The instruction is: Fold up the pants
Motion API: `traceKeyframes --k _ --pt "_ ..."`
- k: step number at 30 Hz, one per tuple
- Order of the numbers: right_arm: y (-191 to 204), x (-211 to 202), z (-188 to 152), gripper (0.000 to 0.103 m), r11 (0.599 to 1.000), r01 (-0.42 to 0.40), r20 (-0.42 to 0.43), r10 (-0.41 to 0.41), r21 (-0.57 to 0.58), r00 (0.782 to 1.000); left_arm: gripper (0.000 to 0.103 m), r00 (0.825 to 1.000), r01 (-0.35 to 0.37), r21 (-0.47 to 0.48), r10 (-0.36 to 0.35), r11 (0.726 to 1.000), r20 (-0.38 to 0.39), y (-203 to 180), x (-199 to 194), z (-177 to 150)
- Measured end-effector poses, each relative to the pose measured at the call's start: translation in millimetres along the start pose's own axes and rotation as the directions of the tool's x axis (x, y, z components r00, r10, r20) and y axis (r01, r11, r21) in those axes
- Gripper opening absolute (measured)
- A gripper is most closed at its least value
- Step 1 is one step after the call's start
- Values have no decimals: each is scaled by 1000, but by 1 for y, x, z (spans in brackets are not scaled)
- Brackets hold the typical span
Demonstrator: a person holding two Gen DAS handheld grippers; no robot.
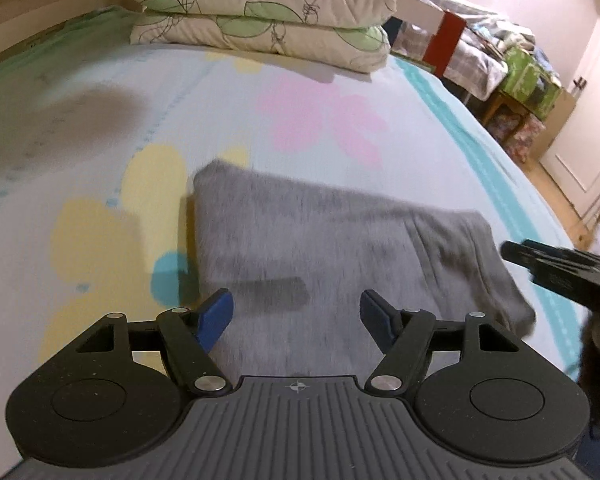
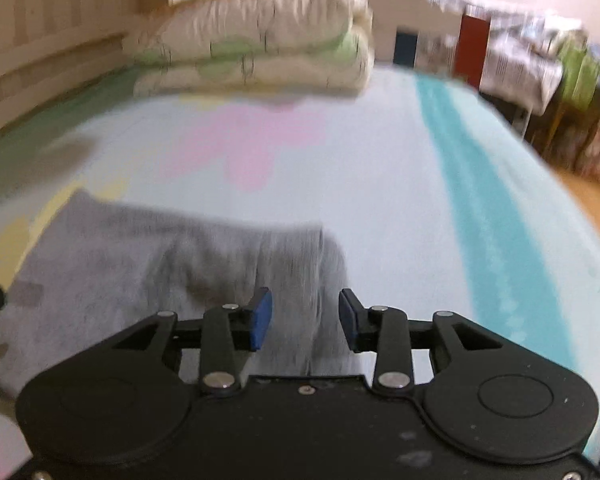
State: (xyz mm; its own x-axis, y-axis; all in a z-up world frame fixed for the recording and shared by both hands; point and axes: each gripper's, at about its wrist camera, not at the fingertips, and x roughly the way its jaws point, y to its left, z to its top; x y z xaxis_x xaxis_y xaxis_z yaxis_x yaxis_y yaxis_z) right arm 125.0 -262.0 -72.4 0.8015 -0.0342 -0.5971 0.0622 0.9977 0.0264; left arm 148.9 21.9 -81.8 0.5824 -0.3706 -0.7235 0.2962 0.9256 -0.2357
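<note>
Item: pants [image 1: 320, 248], grey knit, lying on the bed [image 1: 340, 80] near its front edge, already doubled into a compact rectangular bundle.

Position: the bundle is sitting on the flowered sheet [image 1: 100, 220], well apart from the stacked pillows [image 1: 260, 12] at the far end. Its far edge is running straight; its right end is showing a ribbed band, probably waistband or cuff, and is drooping slightly toward the teal stripe [image 2: 480, 184].

Left gripper [image 1: 296, 316]: hovering low over the near part of the bundle, fingers spread wide, holding nothing. The blue pads [image 1: 216, 316] are standing clear to either side with cloth visible between them, not pinched. A dark bar on the cloth ahead of it appears to be a finger's shadow.

Right gripper [image 2: 305, 318]: hovering over the ribbed right end, fingers parted more narrowly than the left, gripping nothing. Whether the pads are brushing the cloth cannot be told; this view is blurring heavily.

Reason for placement, as judged: both tools are sitting empty over the near edge, one at each side, which suits either taking hold for another fold or letting go after one. The folding is looking largely done.

Condition: fabric soft, thick, lightly mottled; surface mostly flat, with creases gathering toward the right end.
</note>
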Motion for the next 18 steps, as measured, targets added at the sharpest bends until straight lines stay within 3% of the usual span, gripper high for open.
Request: traceKeyframes --k 4,9,13,18 --pt "12 8 9 41 997 -59 13 60 -40 998 69 1000 -15 -29 15 999 13 4 22 23" --pt "23 34 3 41 993 -96 -42 93 -76 995 69 998 -58 -52 58 997 12 16 55 50" --pt "15 52 -14 43 994 -105 -114 99 -44 989 69 992 -125 -59 124 990 -8 33 81 58" --pt "7 52 -23 44 991 -127 -104 121 -48 987 76 986 -162 -96 158 982 -49 57 108 57"
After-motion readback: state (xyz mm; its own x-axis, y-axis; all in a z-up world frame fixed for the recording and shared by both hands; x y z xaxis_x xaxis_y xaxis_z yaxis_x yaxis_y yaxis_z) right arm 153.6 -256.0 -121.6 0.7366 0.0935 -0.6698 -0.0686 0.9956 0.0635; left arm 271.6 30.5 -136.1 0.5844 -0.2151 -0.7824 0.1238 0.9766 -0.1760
